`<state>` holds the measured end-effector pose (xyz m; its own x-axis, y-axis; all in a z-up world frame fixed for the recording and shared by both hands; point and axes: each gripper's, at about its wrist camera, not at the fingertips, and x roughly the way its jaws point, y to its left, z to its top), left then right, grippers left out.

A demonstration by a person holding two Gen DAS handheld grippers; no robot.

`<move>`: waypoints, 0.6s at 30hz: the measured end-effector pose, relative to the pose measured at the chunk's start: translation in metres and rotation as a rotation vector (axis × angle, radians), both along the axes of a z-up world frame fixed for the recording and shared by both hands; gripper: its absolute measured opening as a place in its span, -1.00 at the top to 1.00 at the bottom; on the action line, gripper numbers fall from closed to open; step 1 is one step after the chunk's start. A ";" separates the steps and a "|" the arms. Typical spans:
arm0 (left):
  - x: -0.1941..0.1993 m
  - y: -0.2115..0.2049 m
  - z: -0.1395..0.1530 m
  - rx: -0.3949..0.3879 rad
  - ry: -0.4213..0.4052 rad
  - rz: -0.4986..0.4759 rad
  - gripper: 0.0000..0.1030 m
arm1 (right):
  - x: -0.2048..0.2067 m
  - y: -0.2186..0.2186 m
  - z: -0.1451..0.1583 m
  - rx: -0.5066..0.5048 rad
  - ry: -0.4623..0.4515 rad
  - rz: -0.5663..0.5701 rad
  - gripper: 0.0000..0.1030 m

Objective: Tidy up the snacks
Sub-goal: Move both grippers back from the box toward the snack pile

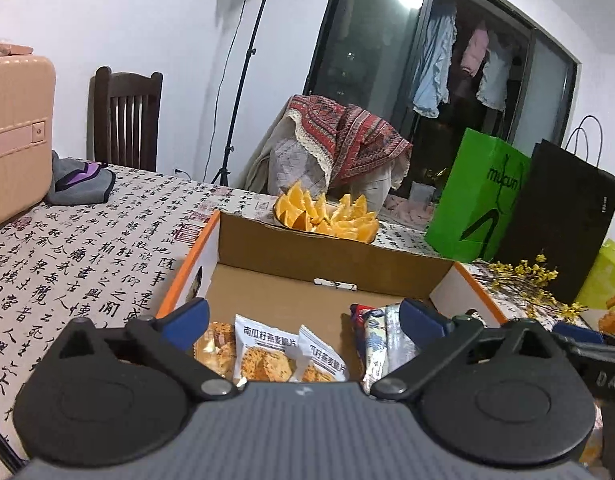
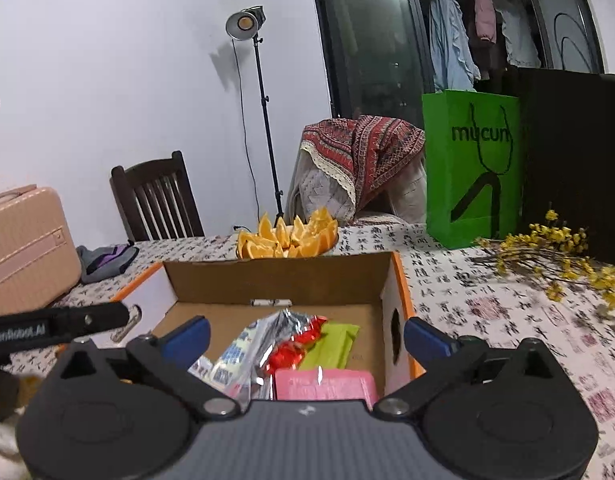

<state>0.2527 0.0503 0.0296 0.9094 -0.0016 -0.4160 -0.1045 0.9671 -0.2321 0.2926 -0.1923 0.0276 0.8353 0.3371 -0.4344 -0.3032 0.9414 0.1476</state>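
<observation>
Both claws hover spread over the snack box.
Left claw [image 1: 303, 316] and right claw [image 2: 305, 336] stand wide, holding and touching nothing. Oat crisp packets [image 1: 263, 354] and a pink pack [image 2: 325, 384] lie in the cardboard box [image 1: 327, 256] on the table [image 2: 487, 292], seemingly gathered there to keep snacks together.

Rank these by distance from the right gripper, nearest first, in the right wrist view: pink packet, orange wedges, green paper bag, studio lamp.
From the open right gripper:
1. Pink packet, in the box, just below the fingers.
2. Orange wedges, behind the box's far wall.
3. Green paper bag, back right on the table.
4. Studio lamp, by the wall.
</observation>
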 end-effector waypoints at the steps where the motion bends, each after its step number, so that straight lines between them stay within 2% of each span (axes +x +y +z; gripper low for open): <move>1: -0.002 -0.001 0.001 0.003 -0.002 0.001 -1.00 | -0.005 -0.002 0.000 -0.001 0.004 -0.005 -1.00; 8: -0.030 -0.011 0.013 0.060 0.009 0.013 -1.00 | -0.047 -0.020 -0.006 0.020 0.056 -0.029 -1.00; 12: -0.052 -0.011 0.013 0.080 0.013 0.032 -1.00 | -0.071 -0.022 -0.014 -0.038 0.058 -0.055 -1.00; 18: -0.070 -0.006 -0.001 0.052 0.059 0.032 -1.00 | -0.098 -0.030 -0.015 -0.074 0.051 -0.096 -1.00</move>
